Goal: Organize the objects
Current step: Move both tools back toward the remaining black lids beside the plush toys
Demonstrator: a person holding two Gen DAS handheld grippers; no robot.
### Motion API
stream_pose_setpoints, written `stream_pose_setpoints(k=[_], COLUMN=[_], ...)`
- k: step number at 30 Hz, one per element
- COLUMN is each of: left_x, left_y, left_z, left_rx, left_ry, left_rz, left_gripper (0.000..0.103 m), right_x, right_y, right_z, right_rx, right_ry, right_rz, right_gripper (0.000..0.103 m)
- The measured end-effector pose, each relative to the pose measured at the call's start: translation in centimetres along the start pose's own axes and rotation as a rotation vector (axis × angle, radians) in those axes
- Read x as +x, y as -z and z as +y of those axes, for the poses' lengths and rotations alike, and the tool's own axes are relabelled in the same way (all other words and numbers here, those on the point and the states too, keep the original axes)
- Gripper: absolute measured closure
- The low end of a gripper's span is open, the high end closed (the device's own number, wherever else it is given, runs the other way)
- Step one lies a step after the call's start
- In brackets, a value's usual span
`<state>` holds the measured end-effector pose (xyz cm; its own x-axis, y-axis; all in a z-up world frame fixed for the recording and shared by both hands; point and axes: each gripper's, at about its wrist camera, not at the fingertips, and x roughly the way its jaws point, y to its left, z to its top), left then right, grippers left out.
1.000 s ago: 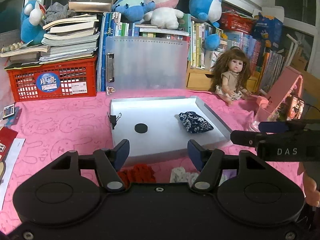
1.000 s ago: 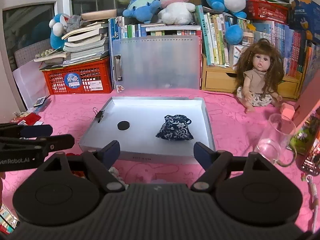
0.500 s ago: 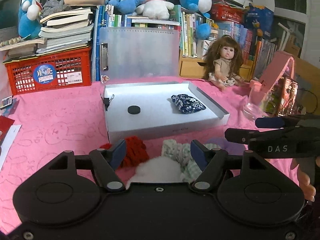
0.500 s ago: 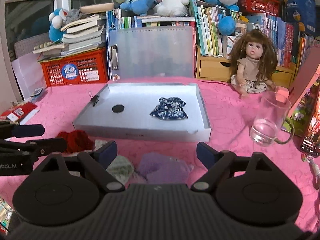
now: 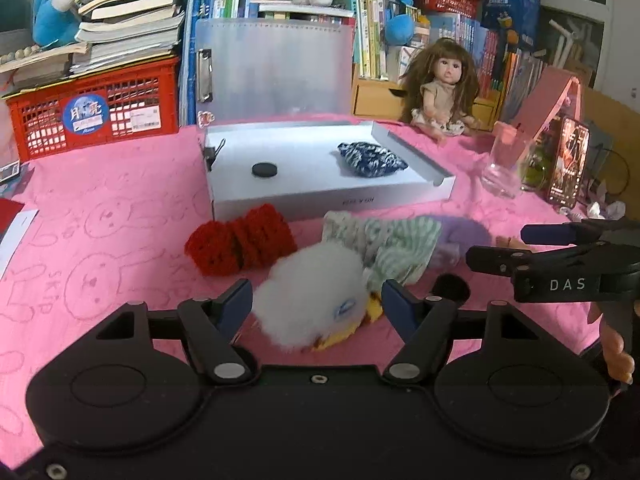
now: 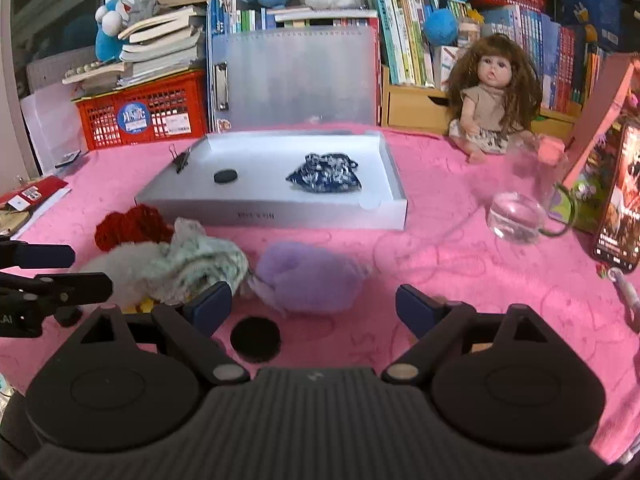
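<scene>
A white box lid (image 5: 320,200) (image 6: 280,210) lies on the pink cloth and holds a black disc (image 5: 264,169) and a dark blue patterned pouch (image 5: 370,154) (image 6: 325,173). In front of it lie a red knitted piece (image 5: 240,246) (image 6: 130,226), a green-white cloth (image 5: 384,240) (image 6: 200,260), a white fluffy toy (image 5: 316,304) and a purple fluffy toy (image 6: 308,276). My left gripper (image 5: 316,306) is open around the white fluffy toy. My right gripper (image 6: 310,308) is open just before the purple toy, with another black disc (image 6: 255,339) beneath it.
A glass cup (image 6: 520,208) and a phone (image 6: 620,200) stand at the right. A doll (image 6: 490,100) sits behind the lid. A red crate (image 5: 92,116) with books stands at back left, a clipboard folder (image 5: 276,68) behind the lid.
Both grippers have drawn back and down from the lid. The soft toys and cloth in front of the lid have come into view between the fingers.
</scene>
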<state>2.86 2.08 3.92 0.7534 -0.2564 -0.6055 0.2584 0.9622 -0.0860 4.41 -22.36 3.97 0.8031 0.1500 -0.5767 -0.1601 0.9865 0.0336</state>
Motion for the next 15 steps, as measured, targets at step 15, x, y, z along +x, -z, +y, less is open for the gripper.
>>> stream_pose_setpoints(k=[15], left_x=[-1.2], left_y=[2.9], left_z=[2.5], left_rx=[-0.008], left_ry=[-0.073], left_rz=[0.032], left_gripper=[0.047], right_x=[0.6], right_y=[2.4], right_z=[1.0], right_rx=[-0.018], right_ry=[0.038], right_rz=[0.026], right_gripper=[0.043])
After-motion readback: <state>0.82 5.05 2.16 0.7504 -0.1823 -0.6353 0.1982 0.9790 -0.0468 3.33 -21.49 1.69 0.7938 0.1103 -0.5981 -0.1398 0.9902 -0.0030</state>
